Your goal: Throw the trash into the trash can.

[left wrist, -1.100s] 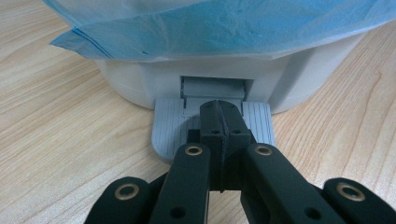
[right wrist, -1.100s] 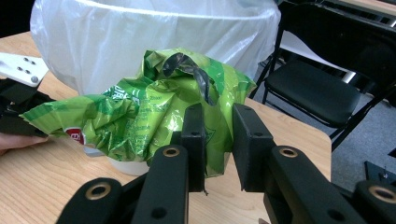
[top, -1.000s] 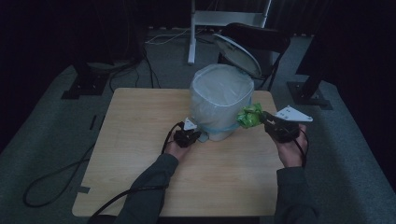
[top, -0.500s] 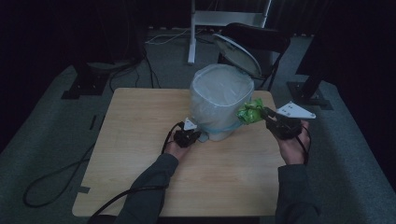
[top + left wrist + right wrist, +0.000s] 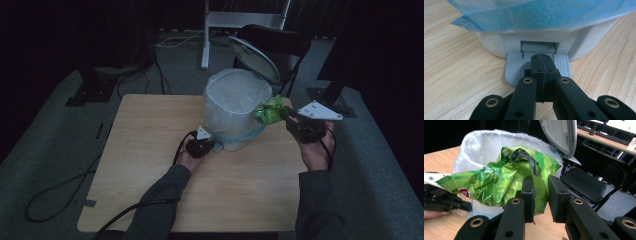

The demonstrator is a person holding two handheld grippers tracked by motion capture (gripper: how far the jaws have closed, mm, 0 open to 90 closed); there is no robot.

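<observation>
Left gripper (image 5: pixel 541 62): jaws brought together with nothing between them; tips pressed down on the grey ribbed pedal (image 5: pixel 514 67) at the foot of the bin; in the high view it is seen at the bin's 7 o'clock, low on the table.

Right gripper (image 5: pixel 538 185): clamped on a fold of the crumpled green wrapper (image 5: pixel 506 180), though a gap is seen between the jaw tips in the right gripper view; in the high view it is held in the air off the table's right edge, at the bin's 3 o'clock; the grey three-cornered plate is seen on top of it.

Wrapper: shiny green film, crushed, with white print and a small red patch; in the high view it is carried level with the bin's rim, just beside it at 3 o'clock, partly over the opening's edge; whether the rim is touched cannot be told.

Bin (image 5: pixel 235 112): white pedal bin stood on the far half of the wooden table (image 5: pixel 150 150); lined with a pale bag (image 5: pixel 486 142) folded over the rim, blue-tinted in the left gripper view; lid (image 5: pixel 252 57) raised and tilted back at 1 o'clock.

Person: both forearms in dark sleeves are brought in from 6 o'clock.

Background: a black chair (image 5: pixel 584 185) is seen behind the bin at 1 o'clock.
</observation>
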